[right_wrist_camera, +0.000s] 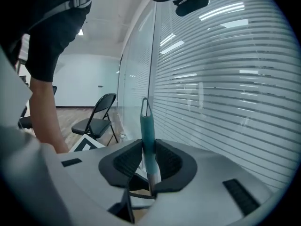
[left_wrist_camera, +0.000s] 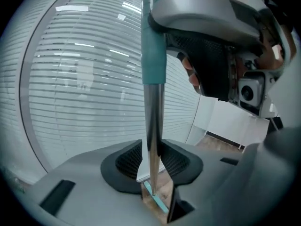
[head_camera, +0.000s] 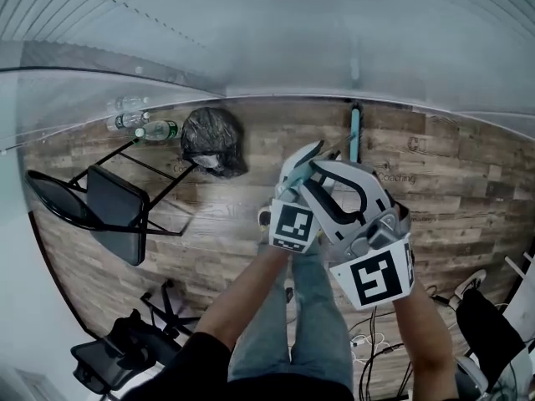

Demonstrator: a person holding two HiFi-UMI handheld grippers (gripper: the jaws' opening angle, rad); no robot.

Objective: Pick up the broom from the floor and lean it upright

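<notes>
Right gripper (right_wrist_camera: 148,158) clamps broom (right_wrist_camera: 147,125); blinds (right_wrist_camera: 225,93) just beside

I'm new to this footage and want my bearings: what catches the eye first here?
The left gripper and right gripper stand out, both clamped on one teal-gripped broom at the centre of the head view. Behind them a black bin bag sits on the wood floor by the wall, a folding chair to its left.
</notes>
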